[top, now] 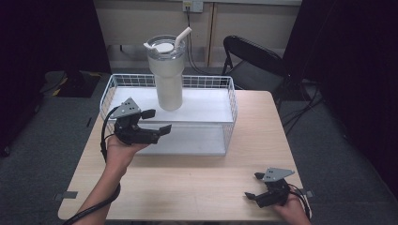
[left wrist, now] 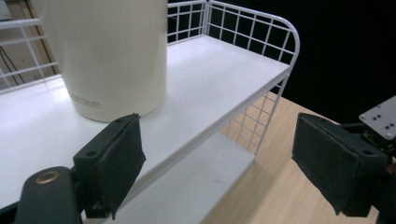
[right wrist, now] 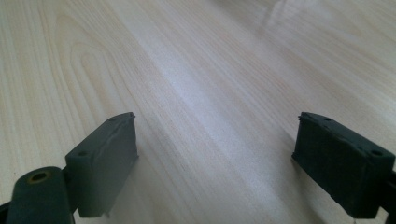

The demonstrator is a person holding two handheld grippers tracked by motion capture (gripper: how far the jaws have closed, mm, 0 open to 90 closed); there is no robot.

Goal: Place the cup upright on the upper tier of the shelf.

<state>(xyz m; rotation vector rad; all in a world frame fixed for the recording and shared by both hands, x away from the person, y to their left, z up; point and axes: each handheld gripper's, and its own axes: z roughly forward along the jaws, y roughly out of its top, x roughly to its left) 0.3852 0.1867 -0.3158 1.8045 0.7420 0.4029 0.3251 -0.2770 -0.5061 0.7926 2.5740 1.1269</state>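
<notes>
A cream tumbler (top: 168,77) with a clear lid and a straw stands upright on the upper shelf of a white wire rack (top: 230,101) at the worktop's (top: 197,178) far side. The left gripper (top: 157,121) hangs just in front of the tumbler, near the rack's front edge, jaws apart and empty. The right gripper (top: 254,185) sits low over the bare worktop, well apart from the rack, jaws spread with nothing between them.

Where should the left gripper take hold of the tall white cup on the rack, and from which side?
Grip the cup on its narrower lower body, coming level from the front, where the left gripper already hangs open. The cup stands upright on the rack, and its wide lid and straw make the top awkward.
</notes>
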